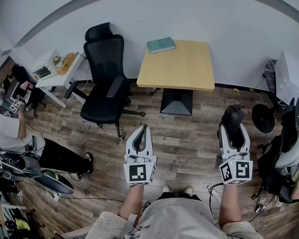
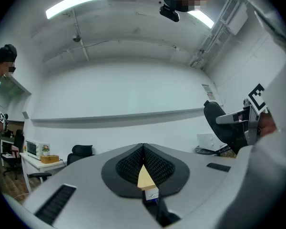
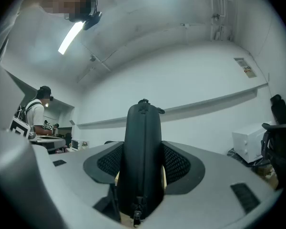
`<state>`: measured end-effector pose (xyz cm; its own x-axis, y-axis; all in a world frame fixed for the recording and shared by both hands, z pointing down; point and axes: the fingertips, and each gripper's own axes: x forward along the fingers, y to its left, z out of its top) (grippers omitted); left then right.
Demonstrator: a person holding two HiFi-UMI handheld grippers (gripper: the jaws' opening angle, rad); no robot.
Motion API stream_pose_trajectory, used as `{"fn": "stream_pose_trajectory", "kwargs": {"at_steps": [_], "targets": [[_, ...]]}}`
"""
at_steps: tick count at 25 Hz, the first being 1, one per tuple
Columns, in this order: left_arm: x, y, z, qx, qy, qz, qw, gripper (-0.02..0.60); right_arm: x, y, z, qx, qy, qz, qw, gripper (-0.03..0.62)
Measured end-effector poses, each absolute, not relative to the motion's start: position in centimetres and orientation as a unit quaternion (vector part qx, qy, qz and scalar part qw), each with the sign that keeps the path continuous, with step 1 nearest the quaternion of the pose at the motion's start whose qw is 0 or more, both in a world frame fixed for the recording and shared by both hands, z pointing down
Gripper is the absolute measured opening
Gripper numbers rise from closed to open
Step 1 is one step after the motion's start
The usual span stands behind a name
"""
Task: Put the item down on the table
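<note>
Matt black zippered case (image 3: 142, 156), smooth pale wood table (image 1: 182, 66), wood-plank floor (image 1: 189, 143)

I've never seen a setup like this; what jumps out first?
The right gripper clamps a black zippered case that juts out beyond its jaws. Ahead stands a light wooden table with a teal book at its far left corner. The left gripper is shut and empty.
</note>
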<state>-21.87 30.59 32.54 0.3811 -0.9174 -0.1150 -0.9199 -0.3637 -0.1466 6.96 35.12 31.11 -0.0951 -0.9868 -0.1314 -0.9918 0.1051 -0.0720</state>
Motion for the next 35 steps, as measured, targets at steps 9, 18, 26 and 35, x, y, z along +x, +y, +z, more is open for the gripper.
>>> {"fn": "stream_pose_trajectory", "kwargs": {"at_steps": [9, 18, 26, 35], "targets": [[-17.4, 32.5, 31.6, -0.832, 0.545, 0.014, 0.101, 0.008, 10.2, 37.0, 30.8, -0.668, 0.741, 0.031, 0.069, 0.258], [-13.0, 34.0, 31.7, -0.839, 0.535, 0.001, 0.102, 0.008, 13.6, 38.6, 31.8, -0.665, 0.743, 0.039, 0.057, 0.259], [-10.0, 35.5, 32.3, -0.834, 0.542, -0.008, 0.103, 0.008, 17.9, 40.1, 33.5, -0.67, 0.74, 0.015, 0.065, 0.259], [-7.2, 35.6, 32.6, -0.839, 0.532, -0.009, 0.108, 0.008, 20.1, 40.3, 33.9, -0.673, 0.737, 0.013, 0.065, 0.261]]}}
